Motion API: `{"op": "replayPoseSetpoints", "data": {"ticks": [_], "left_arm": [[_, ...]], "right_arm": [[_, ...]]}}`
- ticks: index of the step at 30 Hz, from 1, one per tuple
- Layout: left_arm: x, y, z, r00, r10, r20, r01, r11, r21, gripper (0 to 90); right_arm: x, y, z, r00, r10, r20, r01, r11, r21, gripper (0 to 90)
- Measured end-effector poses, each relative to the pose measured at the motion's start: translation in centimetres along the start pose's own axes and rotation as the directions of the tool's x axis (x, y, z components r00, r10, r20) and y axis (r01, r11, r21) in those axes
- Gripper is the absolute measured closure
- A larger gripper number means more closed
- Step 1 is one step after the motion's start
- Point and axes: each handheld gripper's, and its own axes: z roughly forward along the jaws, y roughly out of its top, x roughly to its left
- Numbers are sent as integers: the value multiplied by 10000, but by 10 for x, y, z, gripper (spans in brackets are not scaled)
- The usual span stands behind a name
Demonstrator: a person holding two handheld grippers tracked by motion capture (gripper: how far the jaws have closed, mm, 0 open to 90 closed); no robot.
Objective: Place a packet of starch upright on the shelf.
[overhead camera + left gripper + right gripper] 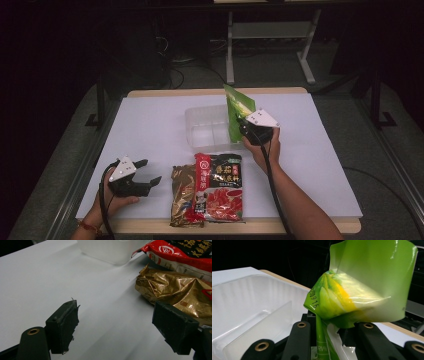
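The right gripper (246, 126) clamps the green packet (238, 116) at the right edge of the clear tray (200, 131), long axis roughly upright, top apparently leaning away. The left gripper (149, 172) rests wide apart beside the gold packet (184, 192).

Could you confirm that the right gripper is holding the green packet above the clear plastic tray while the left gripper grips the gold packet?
Not quite: the left gripper is open and holds nothing, as the left gripper view shows; the gold packet lies beside it. The right gripper does hold the green packet above the clear plastic tray.
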Motion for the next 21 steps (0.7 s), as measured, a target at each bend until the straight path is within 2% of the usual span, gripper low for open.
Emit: {"op": "replayPoseSetpoints", "data": {"ticks": [9,15,17,21], "left_arm": [[0,1,1,9998,-169,44,169,9998,-46,205],[0,2,0,10000,-61,4,61,10000,-19,208],[-1,3,0,10000,-70,2,70,10000,-34,210],[-1,3,-1,9998,-163,94,163,9998,-80,210]], "right_arm": [[-2,2,-3,9999,-96,-114,99,9997,210,707],[-5,6,-5,9994,-242,-262,255,9985,491,670],[-7,7,-6,9995,-142,-299,159,9983,570,660],[-7,9,-9,9992,-249,-326,272,9971,709,643]]}}
